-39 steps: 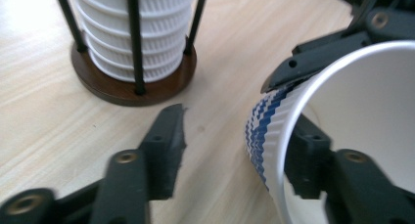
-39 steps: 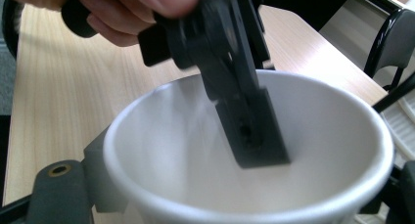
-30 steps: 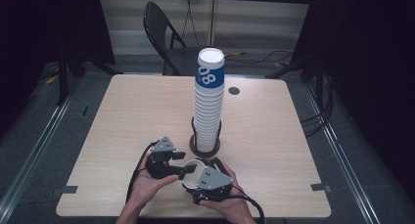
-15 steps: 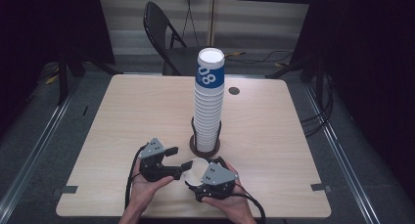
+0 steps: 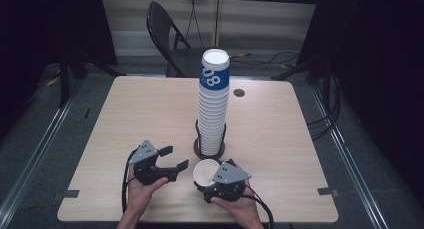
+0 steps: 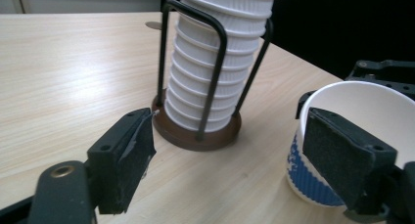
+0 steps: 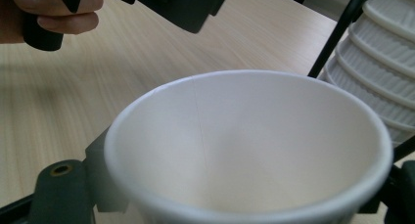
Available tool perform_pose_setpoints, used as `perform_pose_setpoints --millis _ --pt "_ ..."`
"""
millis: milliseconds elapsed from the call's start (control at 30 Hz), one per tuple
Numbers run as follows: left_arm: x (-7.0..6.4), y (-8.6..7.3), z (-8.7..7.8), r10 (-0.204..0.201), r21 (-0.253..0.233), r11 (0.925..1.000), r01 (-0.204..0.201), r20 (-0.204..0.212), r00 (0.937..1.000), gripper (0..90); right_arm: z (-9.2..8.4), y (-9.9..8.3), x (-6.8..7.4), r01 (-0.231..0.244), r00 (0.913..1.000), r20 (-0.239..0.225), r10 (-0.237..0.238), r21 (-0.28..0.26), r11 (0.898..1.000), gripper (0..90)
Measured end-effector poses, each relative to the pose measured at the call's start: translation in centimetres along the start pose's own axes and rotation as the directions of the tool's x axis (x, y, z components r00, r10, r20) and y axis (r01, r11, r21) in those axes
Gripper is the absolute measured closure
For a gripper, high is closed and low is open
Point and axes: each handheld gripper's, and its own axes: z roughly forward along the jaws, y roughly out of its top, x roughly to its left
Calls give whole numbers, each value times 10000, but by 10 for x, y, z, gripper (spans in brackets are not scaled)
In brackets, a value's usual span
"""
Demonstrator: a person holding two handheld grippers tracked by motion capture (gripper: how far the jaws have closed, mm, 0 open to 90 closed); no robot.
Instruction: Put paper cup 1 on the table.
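Observation:
A tall stack of white ribbed paper cups stands in a black wire holder with a brown base at the table's middle. A single paper cup, white inside with blue print outside, sits just in front of the holder, and my right gripper is shut on it. My left gripper is to the left of that cup. Its jaws have just been opening and now stand wide with nothing between the pads.
The light wooden table has a small dark disc behind the stack and tape marks at its front corners. A black folding chair stands beyond the far edge. Cables lie on the floor at right.
My left gripper has drawn away from the single cup to the left and its jaws have spread. The right gripper keeps the cup and has hardly moved.

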Motion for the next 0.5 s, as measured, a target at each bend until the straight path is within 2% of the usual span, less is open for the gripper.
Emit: perform_pose_setpoints --millis 100,133,167,333,433,500 --pt "4 -6 -1 -11 67 10000 11 -23 10000 170 -3 -1 -5 -441 9990 81 443 -222 9988 191" --pt "4 -6 -1 -11 67 10000 11 -23 10000 171 -3 -1 -5 -441 9990 81 443 -222 9988 191" --pt "5 -10 -2 -38 88 10000 39 -144 9999 175 -4 -2 -8 -659 9977 130 663 -321 9973 191" --pt "7 -17 -1 64 135 9999 -57 -470 9989 164 -9 -3 -14 -950 9953 143 955 -355 9948 191" --pt "8 -23 1 160 359 9993 -136 -666 9977 166 -13 -5 -21 -1175 9922 373 1188 -361 9924 191" --pt "10 -30 0 116 176 9998 -103 -752 9971 167 -16 -7 -25 -1322 9895 535 1343 -406 9904 192"
